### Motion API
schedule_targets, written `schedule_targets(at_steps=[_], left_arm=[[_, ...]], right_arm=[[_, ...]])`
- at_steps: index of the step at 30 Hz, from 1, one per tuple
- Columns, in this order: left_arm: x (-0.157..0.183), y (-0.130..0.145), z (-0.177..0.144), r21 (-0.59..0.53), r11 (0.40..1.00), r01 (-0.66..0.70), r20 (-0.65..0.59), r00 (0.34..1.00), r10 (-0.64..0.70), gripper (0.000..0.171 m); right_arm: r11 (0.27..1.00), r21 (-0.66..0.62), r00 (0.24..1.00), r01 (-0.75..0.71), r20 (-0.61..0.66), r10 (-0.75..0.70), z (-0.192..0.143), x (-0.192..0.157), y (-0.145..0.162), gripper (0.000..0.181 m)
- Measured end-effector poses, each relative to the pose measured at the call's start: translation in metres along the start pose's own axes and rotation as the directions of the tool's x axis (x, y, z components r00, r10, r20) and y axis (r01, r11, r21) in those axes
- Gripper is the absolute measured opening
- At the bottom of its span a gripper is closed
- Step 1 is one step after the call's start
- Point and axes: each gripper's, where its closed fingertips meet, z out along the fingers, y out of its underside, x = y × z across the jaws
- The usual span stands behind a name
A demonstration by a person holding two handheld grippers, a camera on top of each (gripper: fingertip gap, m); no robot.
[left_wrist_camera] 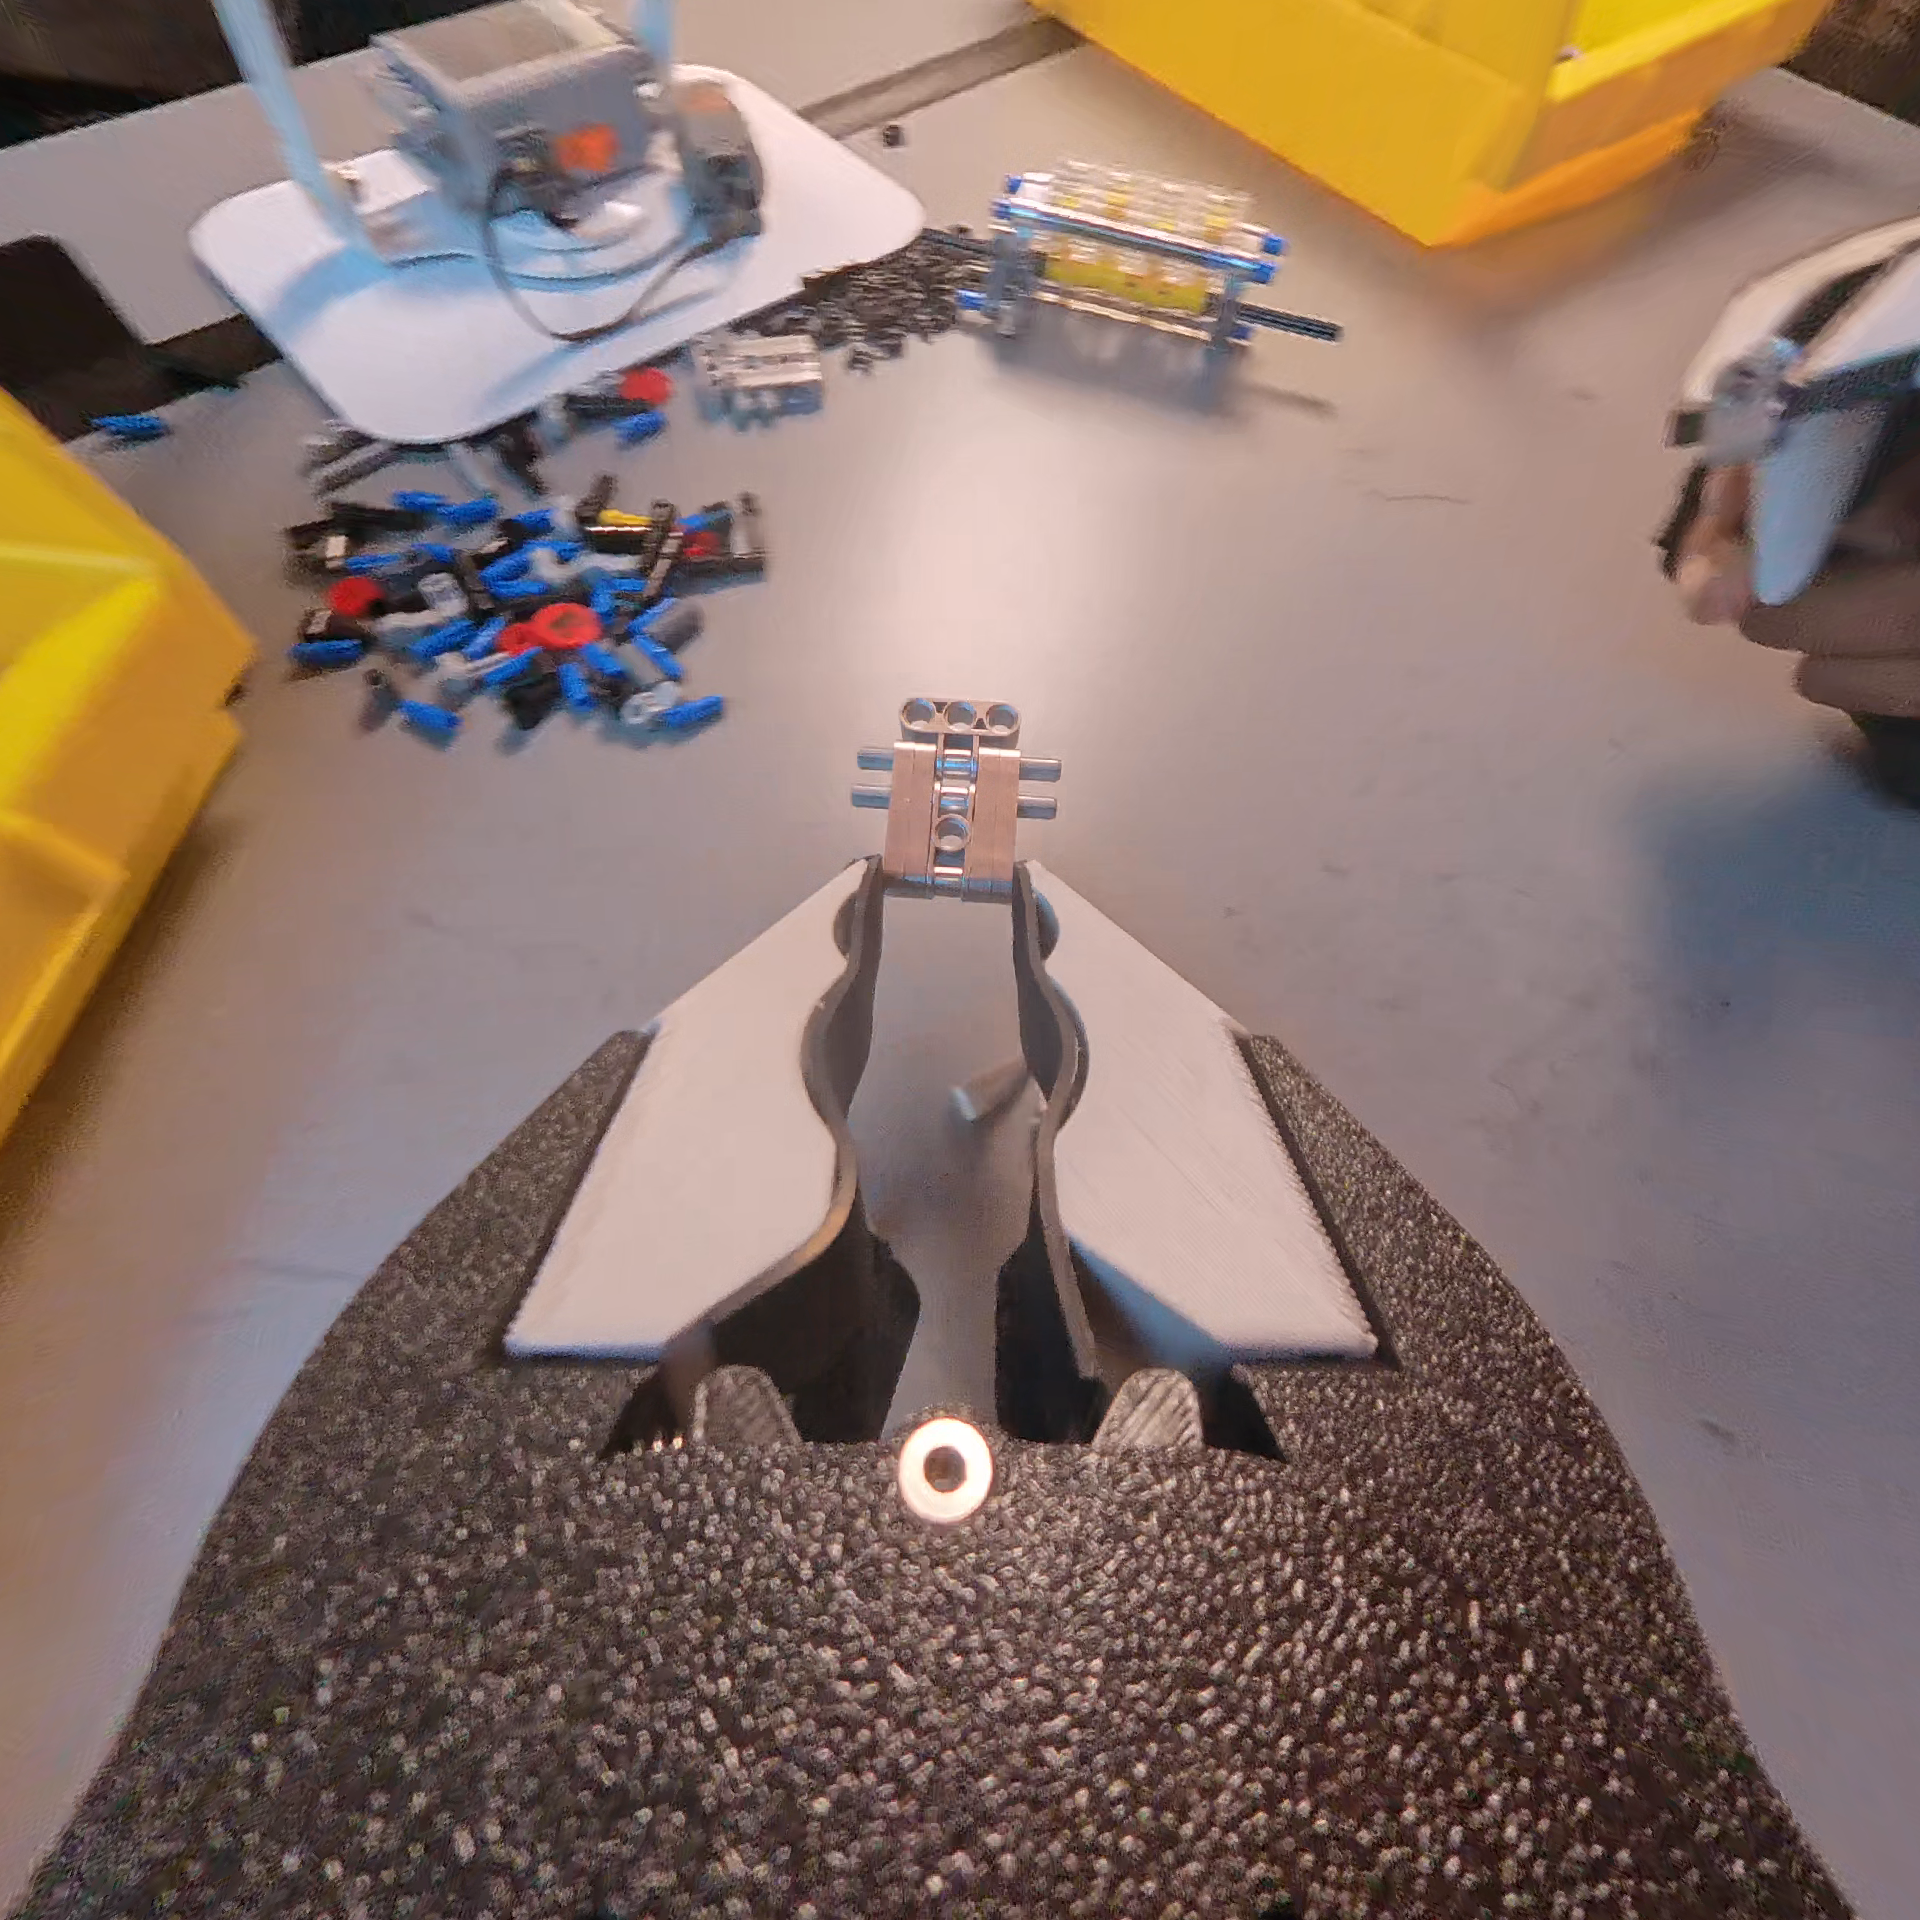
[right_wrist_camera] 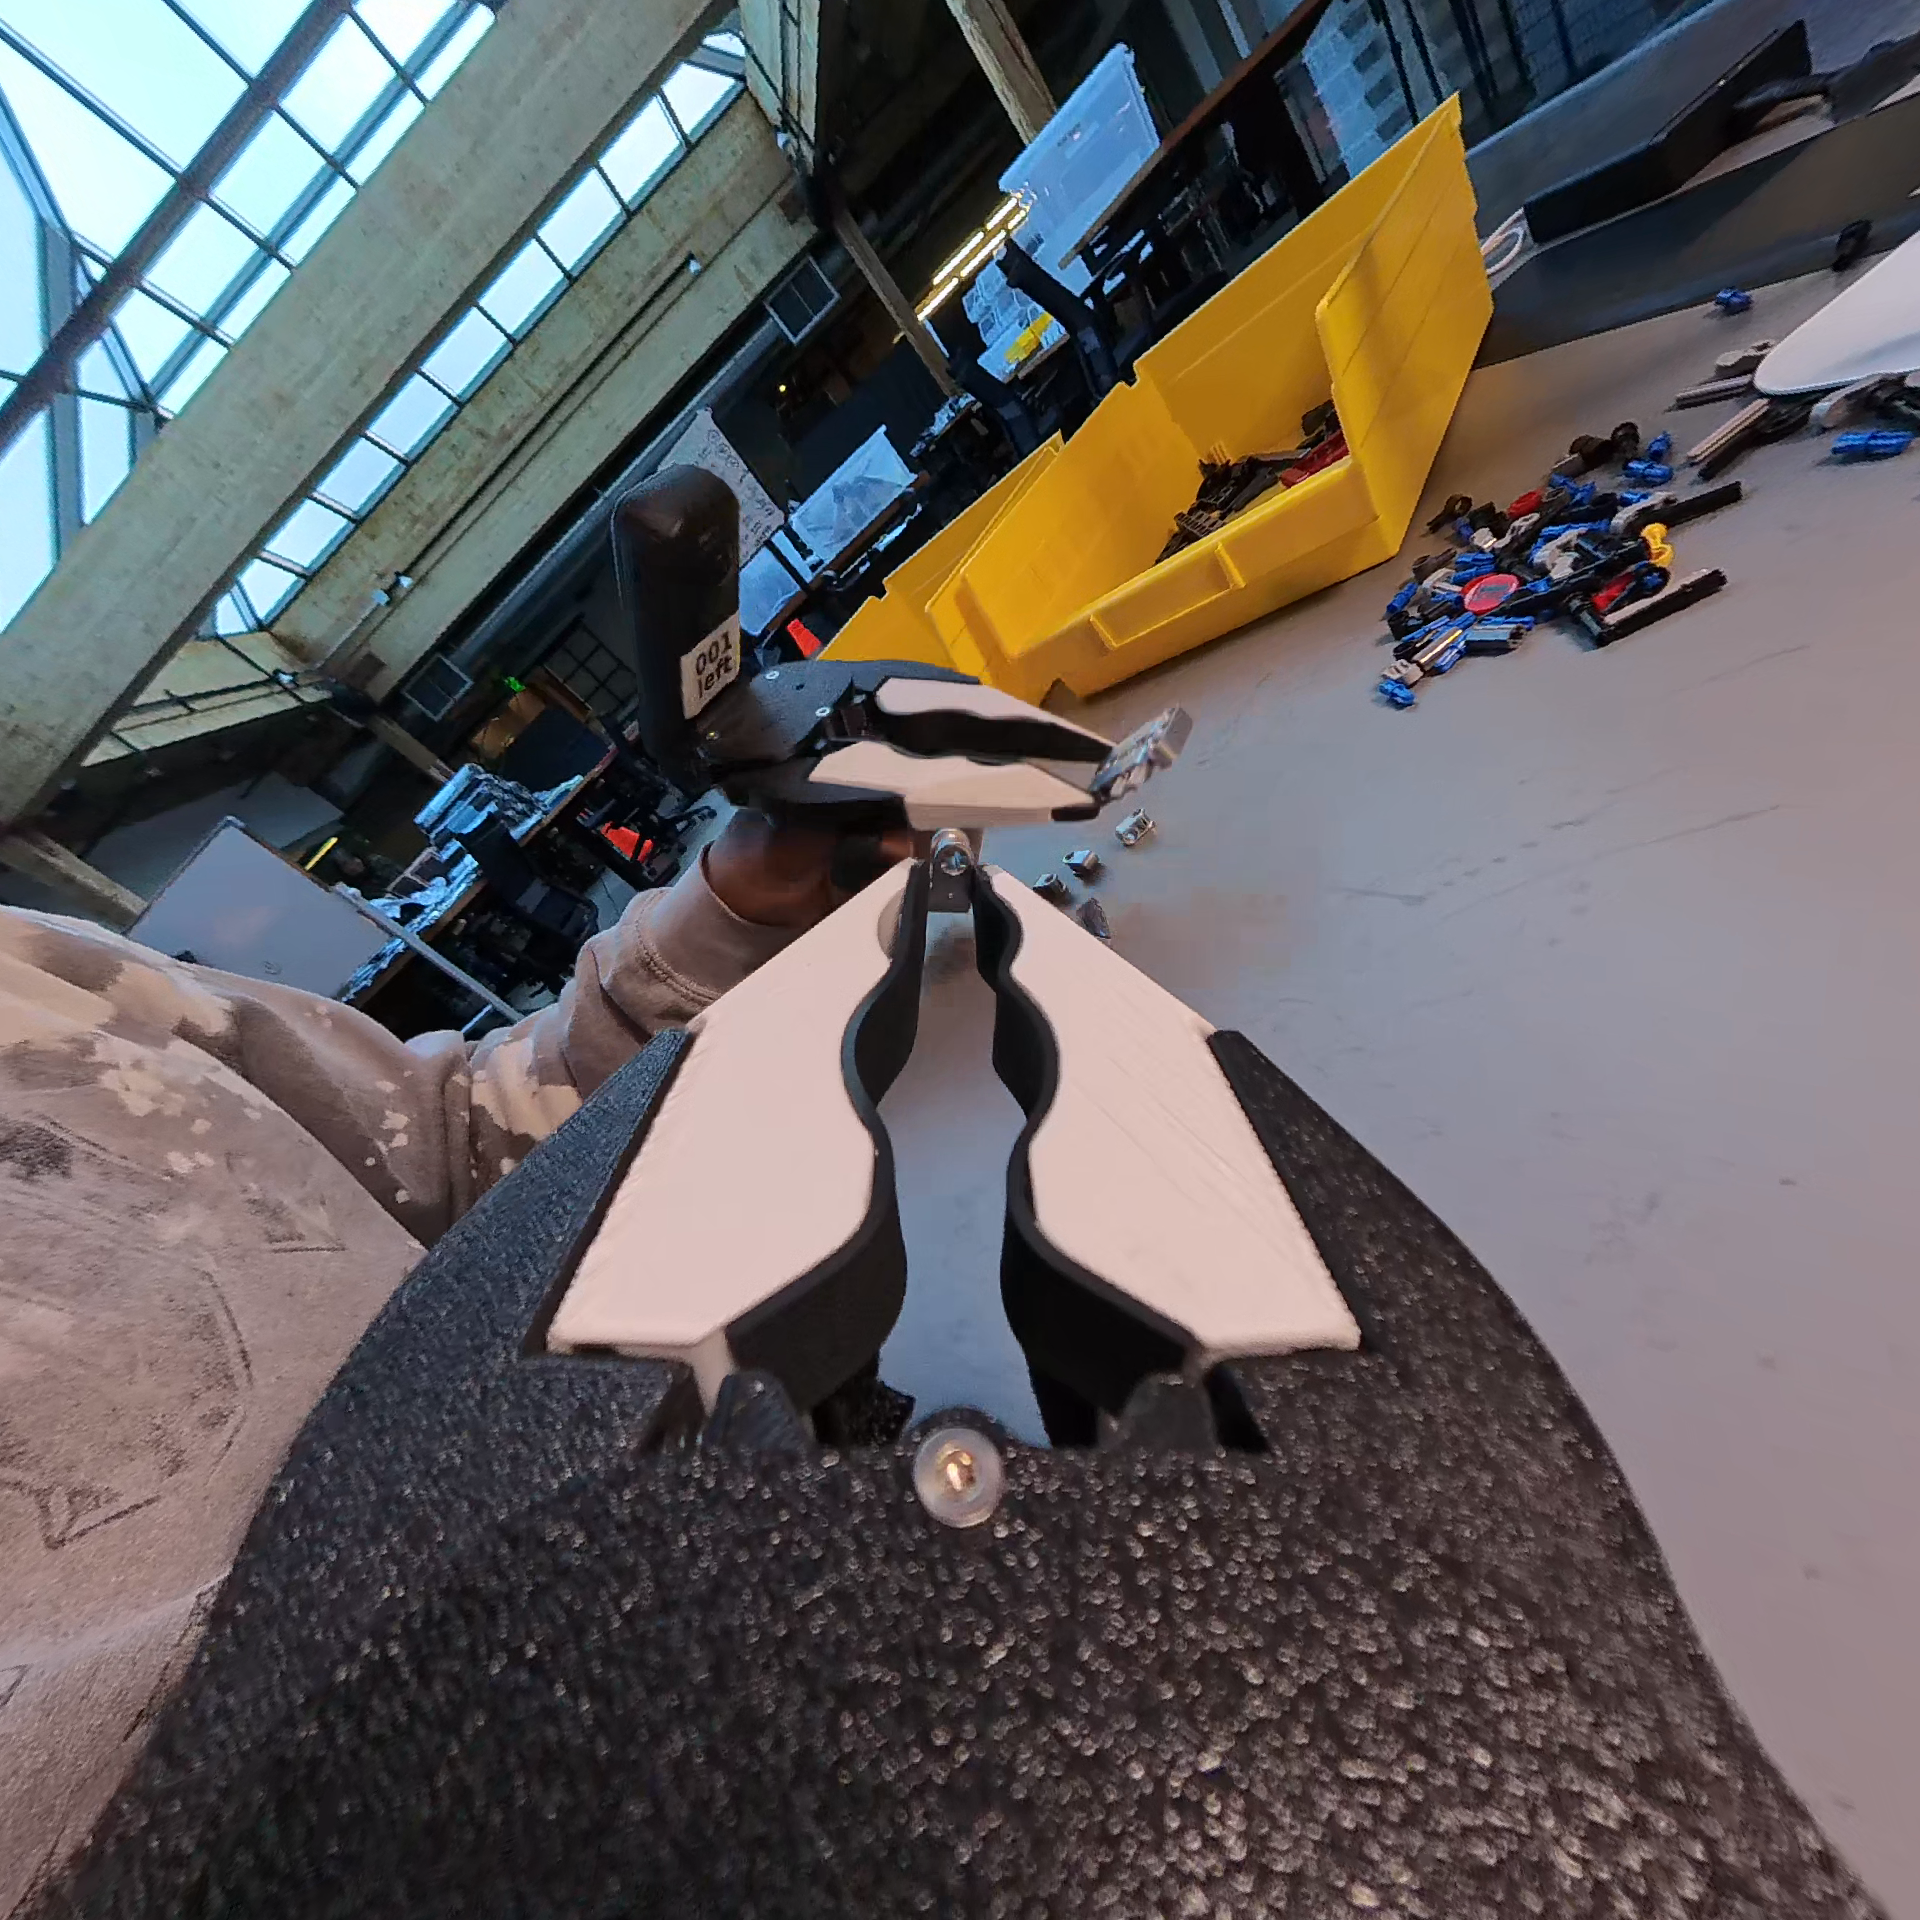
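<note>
My left gripper (left_wrist_camera: 945, 883) is shut on a grey beam-and-pin assembly (left_wrist_camera: 954, 795), holding it by its lower end just above the grey table (left_wrist_camera: 1351, 935). A loose grey pin (left_wrist_camera: 987, 1096) lies on the table below its fingers. My right gripper (right_wrist_camera: 948, 883) is shut on a small grey connector piece (right_wrist_camera: 951, 847). In the right wrist view the left gripper (right_wrist_camera: 1101, 774) shows just beyond it, holding the assembly (right_wrist_camera: 1148, 750), with a person's hand and sleeve (right_wrist_camera: 644, 966) behind. The right gripper (left_wrist_camera: 1714, 416) shows at the right edge of the left wrist view.
A pile of blue, black and red small parts (left_wrist_camera: 520, 613) lies at the left. Behind it stand a white base plate (left_wrist_camera: 416, 332) with a grey motor box (left_wrist_camera: 520, 104) and a yellow-and-blue frame model (left_wrist_camera: 1127, 249). Yellow bins (right_wrist_camera: 1247, 499) flank the table. Small grey pieces (right_wrist_camera: 1135, 828) lie nearby. There is about 15 cm between the tips of the two grippers. The right gripper is farther from the white base plate (left_wrist_camera: 416, 332), some 35 cm, than the left, some 30 cm.
</note>
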Motion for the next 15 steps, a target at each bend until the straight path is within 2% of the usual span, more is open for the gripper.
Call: schedule_targets(at_steps=[4,7,10,15], left_arm=[[0.051,0.013,0.013,-0.066,0.991,-0.117,-0.148,0.983,0.106,0.024],[0.073,0.024,0.020,-0.119,0.978,-0.169,-0.210,0.967,0.142,0.024],[0.081,0.030,0.024,-0.143,0.973,-0.181,-0.242,0.960,0.143,0.023],[0.082,0.017,0.019,-0.081,0.987,-0.140,-0.261,0.958,0.114,0.024]], right_arm=[[1.000,0.004,1.000,-0.002,-0.007,0.002,-0.001,0.002,-0.001,0.007],[1.000,0.007,1.000,-0.003,-0.011,0.003,-0.002,0.004,-0.002,0.007],[1.000,0.010,1.000,-0.005,-0.011,0.005,-0.002,0.004,-0.002,0.007],[1.000,0.012,1.000,0.000,-0.004,0.000,-0.003,0.001,-0.003,0.007]])
